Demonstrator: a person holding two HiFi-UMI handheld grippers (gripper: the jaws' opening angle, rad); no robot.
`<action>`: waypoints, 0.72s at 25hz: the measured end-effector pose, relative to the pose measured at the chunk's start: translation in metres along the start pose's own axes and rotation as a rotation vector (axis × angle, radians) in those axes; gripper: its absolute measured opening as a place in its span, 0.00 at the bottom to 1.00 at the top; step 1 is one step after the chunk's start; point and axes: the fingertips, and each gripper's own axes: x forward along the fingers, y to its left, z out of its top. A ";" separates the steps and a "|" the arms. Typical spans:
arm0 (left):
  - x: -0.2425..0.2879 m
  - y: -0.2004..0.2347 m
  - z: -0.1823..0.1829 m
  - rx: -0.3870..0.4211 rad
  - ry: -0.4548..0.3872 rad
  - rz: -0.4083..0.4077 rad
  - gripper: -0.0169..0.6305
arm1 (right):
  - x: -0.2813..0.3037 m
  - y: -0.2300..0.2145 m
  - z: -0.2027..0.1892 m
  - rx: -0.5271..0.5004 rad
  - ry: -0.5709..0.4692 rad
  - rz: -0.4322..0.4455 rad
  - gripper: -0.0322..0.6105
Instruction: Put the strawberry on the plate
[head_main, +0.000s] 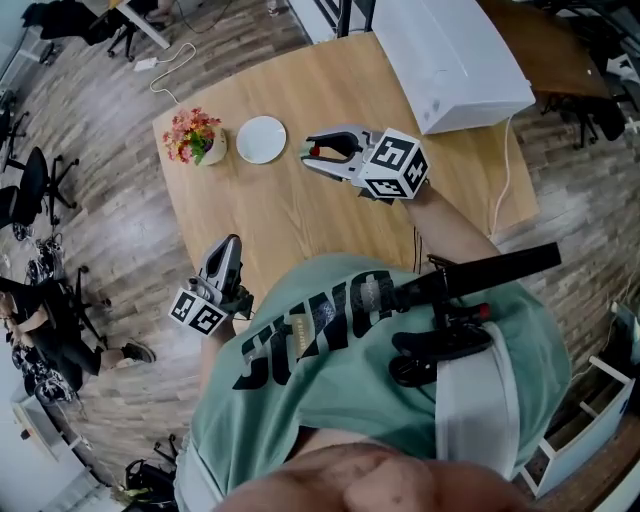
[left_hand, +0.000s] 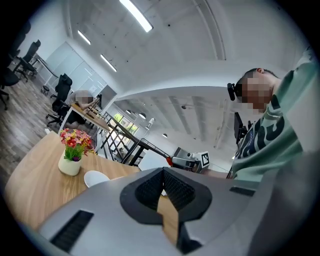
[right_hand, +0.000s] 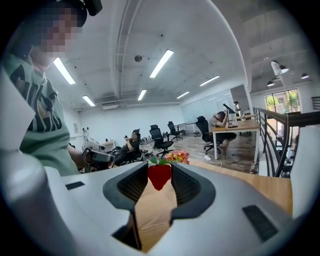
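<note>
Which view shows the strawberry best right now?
The right gripper view: the strawberry sits pinched between the right hand-held gripper's jaws. Head view shows a small red dot; left gripper view, a distant speck.

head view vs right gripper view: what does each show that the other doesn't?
Only the head view: the white plate beside the flowers, and the white box on the table. Only the right gripper view: the pads pressing the strawberry from both sides, plus the ceiling lights and a person at a desk. Both: the right gripper, the strawberry in it, the flowers and the table.
</note>
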 end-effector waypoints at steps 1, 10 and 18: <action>0.002 -0.001 -0.001 -0.001 0.005 -0.005 0.03 | -0.001 -0.001 -0.001 0.003 -0.002 -0.003 0.28; 0.005 -0.004 -0.005 0.003 0.018 -0.025 0.03 | -0.015 0.001 -0.006 0.013 -0.004 -0.034 0.28; 0.019 -0.002 -0.006 0.001 0.017 -0.025 0.03 | -0.014 -0.008 -0.001 0.009 -0.004 -0.018 0.28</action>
